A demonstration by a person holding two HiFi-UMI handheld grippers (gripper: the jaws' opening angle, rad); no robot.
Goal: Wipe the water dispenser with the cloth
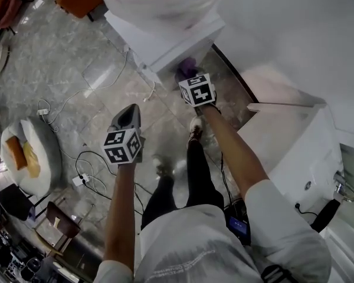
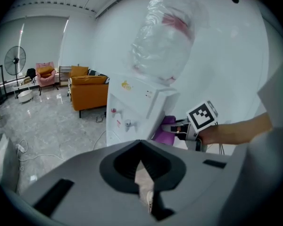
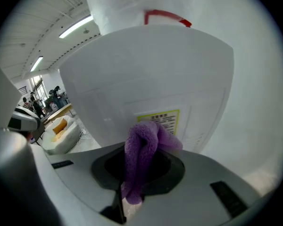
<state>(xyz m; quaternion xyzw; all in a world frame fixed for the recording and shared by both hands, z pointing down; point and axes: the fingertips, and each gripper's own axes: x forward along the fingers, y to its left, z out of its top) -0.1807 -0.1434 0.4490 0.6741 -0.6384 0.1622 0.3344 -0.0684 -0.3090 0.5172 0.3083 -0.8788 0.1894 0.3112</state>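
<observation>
Right claw (image 3: 131, 199): clamped on the purple cloth (image 3: 141, 149), which is bunched upward out of the jaws.

Cloth: held ahead of the right claw and pressed against the white side panel of the water dispenser (image 3: 146, 74), just beside a yellow-edged label (image 3: 161, 120).

Water bottle (image 2: 165, 36): seated upside down on top of the dispenser, above the right claw.

Left claw (image 2: 148, 199): jaws brought together, nothing held between them. It is kept apart from the dispenser, which stands ahead of it and slightly right.

Orange sofa (image 2: 88, 91): seen far ahead of the left claw, to the left.
</observation>
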